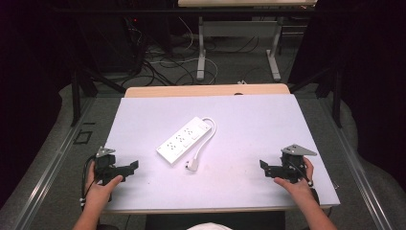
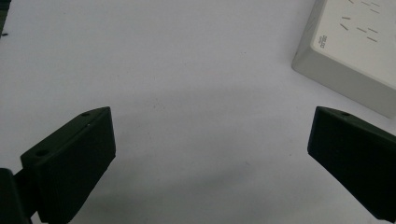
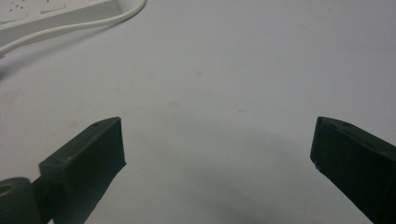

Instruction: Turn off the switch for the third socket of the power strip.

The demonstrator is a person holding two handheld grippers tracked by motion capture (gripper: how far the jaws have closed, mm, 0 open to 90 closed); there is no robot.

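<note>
At the near left corner of the desk (image 1: 143, 108), left tongs (image 1: 132, 166) gripped in a hand (image 1: 102, 189), jaws pointing inward toward the middle. Spread wide in the left gripper view (image 2: 210, 154), nothing between the jaws, bare white desk surface (image 2: 187, 70) beneath and ahead. Just beyond the right jaw in that view, a corner of the white power strip (image 2: 355, 46), apart from the jaw, not touched.

Right of the left tongs and farther from the person, near the desk's middle, power strip (image 1: 184, 139) lying flat and slantwise, near end pointing toward the left tongs, far end angled away and to the right. From the far end, white cord (image 1: 207, 134) looping round and running back down along the strip's right side to the plug (image 1: 190, 166), resting on the desk just beside the strip's near end, roughly midway between the two tongs and well apart from both.

At the near right, right tongs (image 1: 264, 166) held in the other hand (image 1: 297, 184), grey three-cornered plate (image 1: 298, 150) on top, jaws pointing inward toward the plug. Wide open too in the right gripper view (image 3: 217, 154), empty, bare desk (image 3: 233, 70) between the jaws. Far up and left of the left jaw in that view, an edge of the power strip (image 3: 56, 18) with the cord (image 3: 93, 24) curving alongside it.
</note>
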